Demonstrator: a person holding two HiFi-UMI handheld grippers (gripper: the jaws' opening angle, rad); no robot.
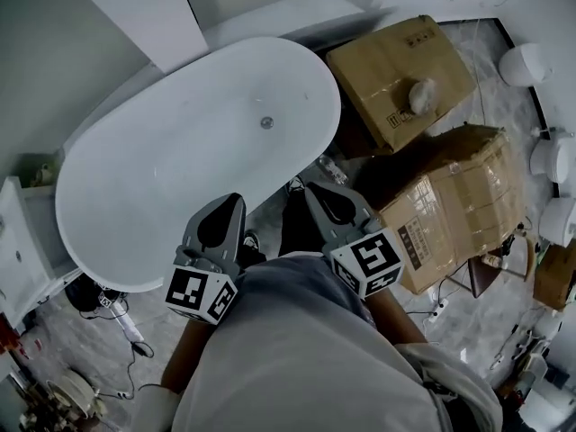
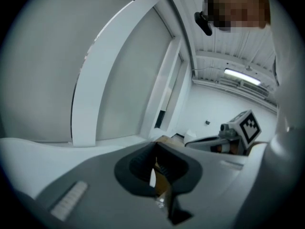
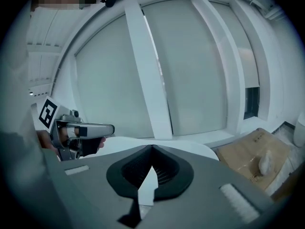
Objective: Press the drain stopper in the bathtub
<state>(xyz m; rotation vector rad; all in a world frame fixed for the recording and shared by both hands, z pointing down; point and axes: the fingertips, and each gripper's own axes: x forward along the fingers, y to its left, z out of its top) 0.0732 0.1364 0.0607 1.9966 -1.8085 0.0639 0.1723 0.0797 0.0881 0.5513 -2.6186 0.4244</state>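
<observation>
While both tools hang close in front of the person's grey shirt (image 1: 306, 358), nothing is touching the tub. Going from the left: a white cabinet (image 1: 16, 241) sits at the edge, with cables (image 1: 126, 331) trailing on the floor below it. Next comes the white oval bathtub (image 1: 135, 178), which fills most of the middle. The drain stopper (image 1: 266, 122) is a small round metal disc on the tub floor, toward the far end and well apart from both tools.

The left gripper (image 1: 234, 202) points toward the tub, and its tip shows over the near rim. Its jaws are pinched together at the tips with nothing between them, leaving just the dark hollow behind. The right gripper (image 1: 312, 188) sits just beside it, over the dark gap between tub and boxes. Same deal there: jaws closed tip to tip and empty.

Right of that is a cardboard box (image 1: 396, 75) with a small white round thing (image 1: 421, 95) on top. A bigger box wrapped in clear film (image 1: 463, 201) sits nearer the person. A few white rounded fixtures (image 1: 525, 63) line the far right edge on the marbled floor (image 1: 477, 322).
</observation>
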